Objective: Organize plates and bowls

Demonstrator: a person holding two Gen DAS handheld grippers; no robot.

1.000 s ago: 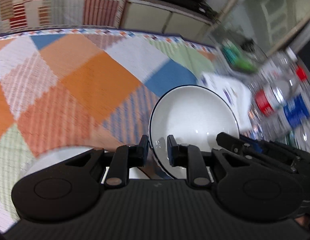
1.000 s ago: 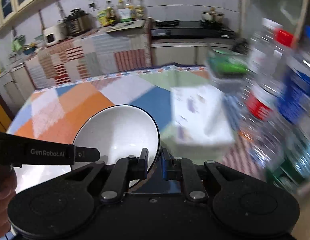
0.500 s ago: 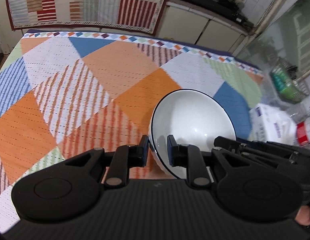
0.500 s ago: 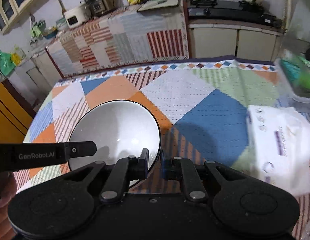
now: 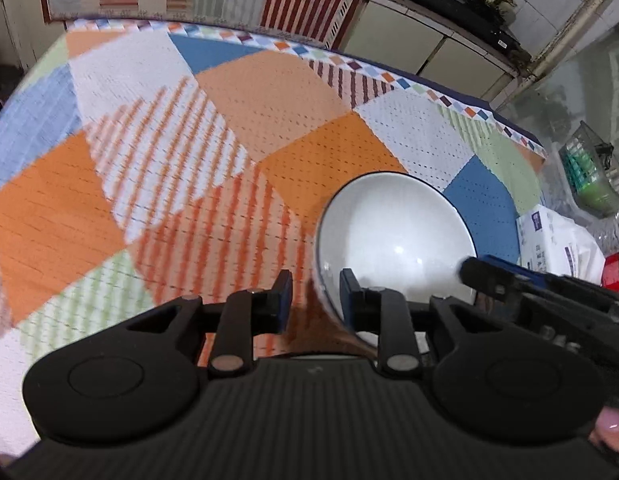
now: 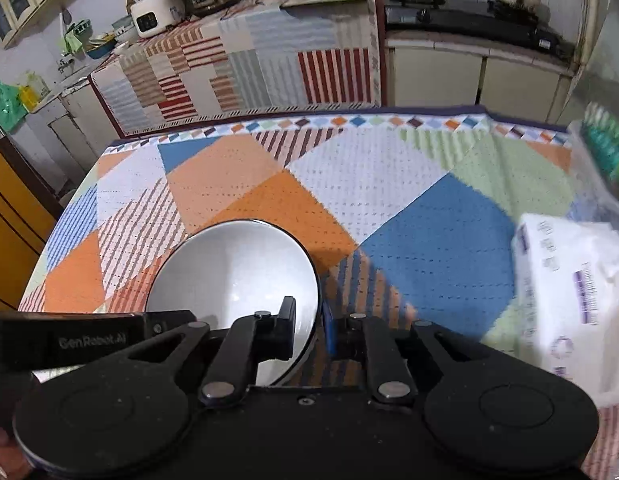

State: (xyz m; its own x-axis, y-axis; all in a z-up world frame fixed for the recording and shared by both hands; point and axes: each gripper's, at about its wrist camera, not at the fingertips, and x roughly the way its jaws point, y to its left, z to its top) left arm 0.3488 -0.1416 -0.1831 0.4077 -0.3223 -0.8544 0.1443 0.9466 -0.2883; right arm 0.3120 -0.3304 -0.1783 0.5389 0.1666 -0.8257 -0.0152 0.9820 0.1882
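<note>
A white bowl (image 5: 393,236) with a dark rim sits between two grippers above a patchwork-covered table (image 5: 157,152). The left gripper (image 5: 315,300) is opening, with the bowl's rim in the gap, its left finger clear of it. The right gripper (image 6: 309,330) is opening too, straddling the opposite rim (image 6: 315,280).

Left gripper (image 5: 315,300) angled steeply down, jaws opening, bowl (image 5: 393,236) rim between fingers, left finger clear of rim. Right gripper (image 6: 311,322) angled steeply down, jaws opening, opposite rim between fingers. Fingertip of person's hand (image 5: 609,428) visible behind left gripper body.
</note>
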